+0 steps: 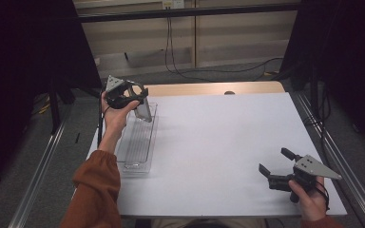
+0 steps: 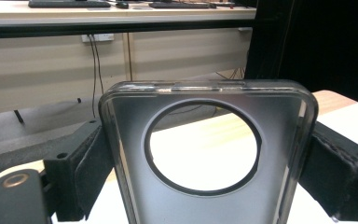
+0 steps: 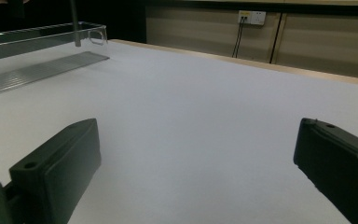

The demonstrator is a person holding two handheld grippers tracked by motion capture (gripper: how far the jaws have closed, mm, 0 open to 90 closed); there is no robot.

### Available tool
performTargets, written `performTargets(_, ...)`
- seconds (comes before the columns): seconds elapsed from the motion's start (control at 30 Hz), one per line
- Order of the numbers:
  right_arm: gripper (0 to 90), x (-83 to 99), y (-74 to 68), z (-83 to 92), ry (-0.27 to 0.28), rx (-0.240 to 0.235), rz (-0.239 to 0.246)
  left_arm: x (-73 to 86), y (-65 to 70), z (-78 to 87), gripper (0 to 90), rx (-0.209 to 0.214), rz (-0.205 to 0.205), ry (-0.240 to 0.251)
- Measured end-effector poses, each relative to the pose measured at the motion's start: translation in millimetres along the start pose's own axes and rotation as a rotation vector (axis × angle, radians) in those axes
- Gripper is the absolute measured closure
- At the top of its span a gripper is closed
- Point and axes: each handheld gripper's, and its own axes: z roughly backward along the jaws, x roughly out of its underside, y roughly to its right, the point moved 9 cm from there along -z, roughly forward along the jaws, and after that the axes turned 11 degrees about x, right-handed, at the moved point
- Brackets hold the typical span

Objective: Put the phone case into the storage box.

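Observation:
A grey phone case (image 2: 205,135) with clear edges and a large round camera hole is clamped between my left gripper's (image 2: 205,182) black jaws. In the high view the left gripper (image 1: 140,105) holds the phone case (image 1: 144,110) above the far end of a clear plastic tray (image 1: 138,142) at the table's left side. My right gripper (image 1: 274,161) rests low near the table's front right corner, open with nothing between its jaws. In the right gripper view the right gripper (image 3: 198,163) faces bare white table, and the tray (image 3: 42,35) lies far left.
The white table top (image 1: 218,142) has a wooden strip along its far edge. Black curtains hang at both sides. Cables run over the floor behind the table, and metal rails flank the table on both sides.

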Motion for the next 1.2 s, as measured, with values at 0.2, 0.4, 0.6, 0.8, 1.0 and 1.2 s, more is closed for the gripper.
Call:
performTargets(0.2, 0.2, 0.1, -0.1, -0.1, 0.000, -0.002, 0.001, 6.0, -1.0, -9.4, 11.4, 0.004, -0.010, -0.011)
performTargets(0.4, 0.1, 0.4, -0.7, 0.0, -0.003, -0.005, -0.001, 11.5, -4.4, -17.5, 11.1, 0.004, -0.018, -0.025)
performTargets(0.6, 0.1, 0.4, -0.4, 0.0, -0.001, -0.005, -0.002, 14.9, -9.6, -22.9, 11.0, -0.023, -0.020, -0.039)
performTargets(0.8, 0.2, 0.5, -0.5, 0.3, -0.002, -0.007, 0.001, 17.0, -11.3, -26.4, 10.6, -0.032, -0.003, -0.041)
performTargets(1.0, 0.2, 0.6, -1.0, 0.3, -0.002, -0.011, 0.000, 17.7, -8.9, -32.0, 9.5, -0.022, -0.022, -0.057)
performTargets(1.2, 0.2, 1.4, -1.2, 0.0, -0.006, -0.014, 0.002, 13.7, -6.5, -39.2, 10.1, -0.020, -0.004, -0.043)
